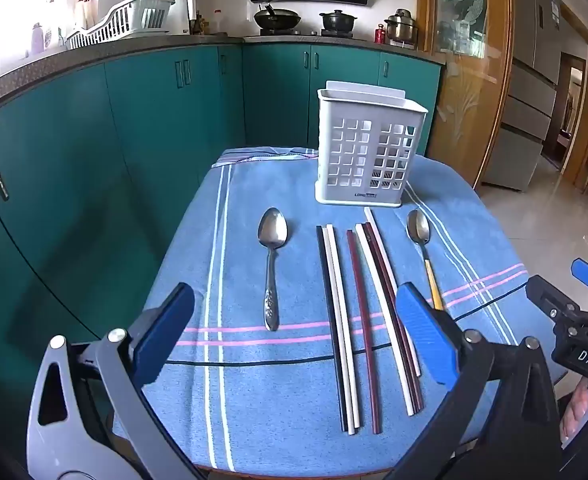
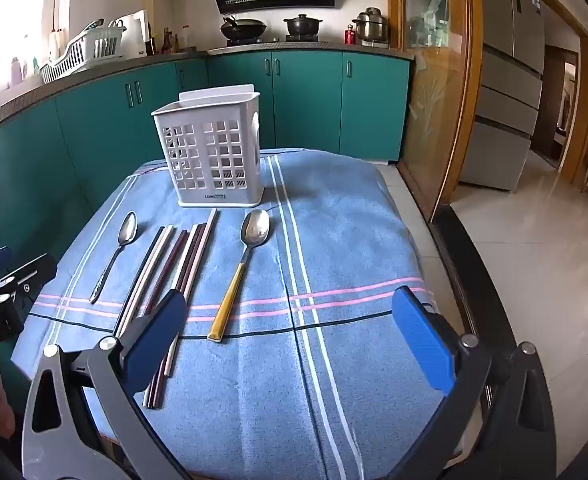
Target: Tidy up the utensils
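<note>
Both tools spread wide, holding nothing.

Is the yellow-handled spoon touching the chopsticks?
Apart. The right wrist view shows blue cloth between the yellow-handled spoon and the nearest chopsticks along their whole length.

The right tongs hide part of the chopsticks; holder contents unclear.

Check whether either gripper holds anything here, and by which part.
Nothing is held. The left gripper and right gripper are both open above the blue striped cloth.
</note>
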Demonstrator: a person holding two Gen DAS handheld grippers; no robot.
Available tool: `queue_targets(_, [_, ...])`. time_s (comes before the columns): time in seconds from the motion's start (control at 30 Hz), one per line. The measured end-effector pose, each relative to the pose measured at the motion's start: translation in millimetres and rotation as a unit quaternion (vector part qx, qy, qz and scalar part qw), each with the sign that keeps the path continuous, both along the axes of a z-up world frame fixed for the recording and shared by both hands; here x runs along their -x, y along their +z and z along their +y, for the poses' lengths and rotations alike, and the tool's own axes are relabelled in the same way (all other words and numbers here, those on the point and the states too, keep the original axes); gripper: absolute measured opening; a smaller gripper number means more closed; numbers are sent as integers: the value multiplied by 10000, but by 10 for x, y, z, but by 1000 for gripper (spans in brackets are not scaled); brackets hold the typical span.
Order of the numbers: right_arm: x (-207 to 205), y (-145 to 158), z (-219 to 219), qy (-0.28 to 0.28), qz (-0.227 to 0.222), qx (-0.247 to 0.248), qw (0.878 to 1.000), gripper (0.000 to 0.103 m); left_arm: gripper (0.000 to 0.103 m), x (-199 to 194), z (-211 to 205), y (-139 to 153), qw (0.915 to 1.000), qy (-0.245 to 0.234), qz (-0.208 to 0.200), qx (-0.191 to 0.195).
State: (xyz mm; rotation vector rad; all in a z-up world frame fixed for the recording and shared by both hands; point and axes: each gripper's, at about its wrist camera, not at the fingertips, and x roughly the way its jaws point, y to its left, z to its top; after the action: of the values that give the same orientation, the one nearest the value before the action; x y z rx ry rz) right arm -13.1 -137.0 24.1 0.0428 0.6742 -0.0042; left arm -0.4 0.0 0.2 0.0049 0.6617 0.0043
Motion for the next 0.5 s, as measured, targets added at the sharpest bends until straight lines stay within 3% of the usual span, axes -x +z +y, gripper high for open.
queue_targets(0.5, [-9, -13, 1, -41, 18, 149, 9999, 100, 100, -21, 18, -19, 10000, 9, 20, 42])
